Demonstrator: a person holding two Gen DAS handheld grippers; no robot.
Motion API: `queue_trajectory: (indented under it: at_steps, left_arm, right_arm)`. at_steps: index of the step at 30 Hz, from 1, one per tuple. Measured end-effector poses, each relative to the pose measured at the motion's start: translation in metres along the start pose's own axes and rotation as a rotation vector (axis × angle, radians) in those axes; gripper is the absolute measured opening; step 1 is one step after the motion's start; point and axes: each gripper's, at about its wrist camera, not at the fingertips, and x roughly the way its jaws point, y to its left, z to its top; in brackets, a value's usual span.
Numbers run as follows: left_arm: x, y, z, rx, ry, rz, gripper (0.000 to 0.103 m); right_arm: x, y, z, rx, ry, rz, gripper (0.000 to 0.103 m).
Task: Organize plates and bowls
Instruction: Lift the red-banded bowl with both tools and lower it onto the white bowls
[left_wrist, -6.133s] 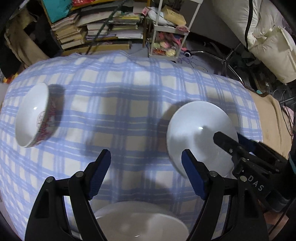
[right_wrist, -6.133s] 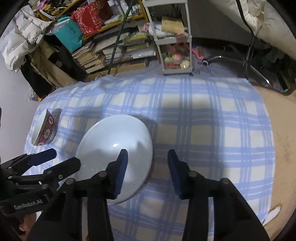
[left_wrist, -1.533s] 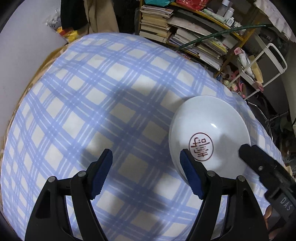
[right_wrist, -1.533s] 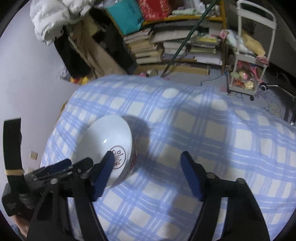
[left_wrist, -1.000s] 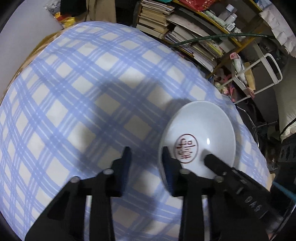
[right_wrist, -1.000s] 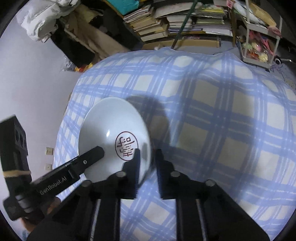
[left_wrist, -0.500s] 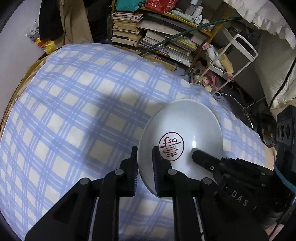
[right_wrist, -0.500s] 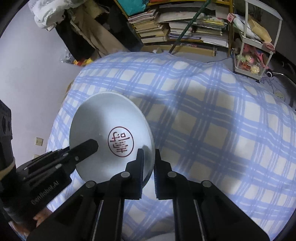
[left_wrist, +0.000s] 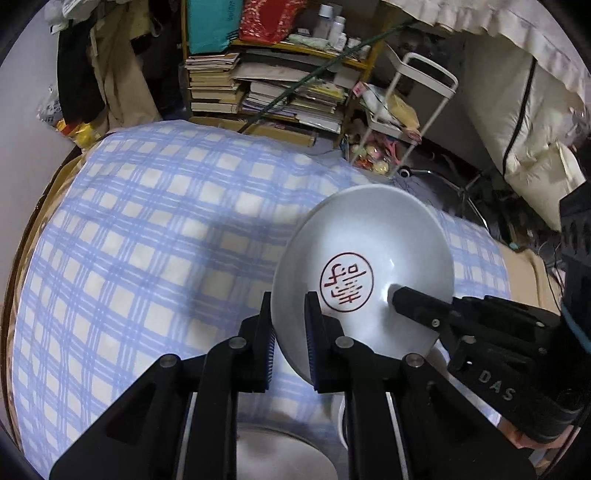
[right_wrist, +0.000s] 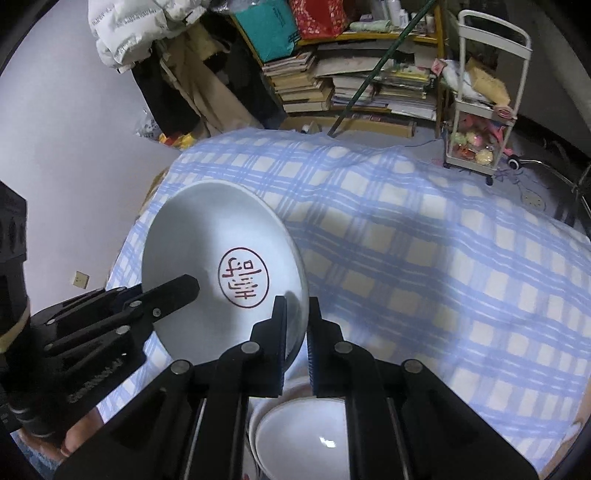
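Left wrist view: one white bowl (left_wrist: 369, 236) with a red seal, lifted clear of the checked surface (left_wrist: 147, 240), rim clamped in the left claw (left_wrist: 289, 332); right claw (left_wrist: 395, 293) gripping the opposite rim. Below the left claw, one plate (left_wrist: 280, 454), mostly hidden by the fingers.

Right wrist view: same single bowl (right_wrist: 207, 236), rim pinched by the clenched right claw (right_wrist: 295, 328); left claw (right_wrist: 184, 288) on the far rim. Beneath, two stacked dishes (right_wrist: 299, 439), cut off, edges unclear.
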Motion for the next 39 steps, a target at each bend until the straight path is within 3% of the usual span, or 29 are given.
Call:
queue_trajectory:
  at_steps: [5,14,20,24,27,32,39]
  left_arm:
    - [-0.010,-0.024,-0.020,0.030,0.000,0.001,0.014]
    - [-0.026,-0.058,-0.045,0.122,0.019,-0.024,0.014]
    - [-0.019,-0.067,-0.062,0.138,0.071,-0.025,0.014]
    - [-0.011,-0.072,-0.065,0.132,0.110,-0.025,0.014]
    - [-0.007,-0.075,-0.068,0.142,0.105,-0.011,0.014]
    - [0.011,-0.063,-0.080,0.112,0.141,-0.050,0.014]
    - [0.020,-0.059,-0.097,0.142,0.131,-0.033,0.014]
  right_arm:
    - [-0.018,-0.007,-0.026,-0.012,0.002,-0.034,0.011]
    - [-0.046,-0.031,-0.066,0.035,-0.026,-0.018,0.012]
    - [-0.054,-0.039,-0.085,0.095,-0.047,-0.009,0.012]
    - [-0.058,-0.038,-0.089,0.079,-0.063,-0.061,0.012]
    - [-0.053,-0.045,-0.091,0.109,-0.053,-0.060,0.012]
    - [-0.032,-0.049,-0.102,0.122,0.007,-0.070,0.012]
    - [-0.017,-0.040,-0.114,0.083,0.040,-0.143,0.011]
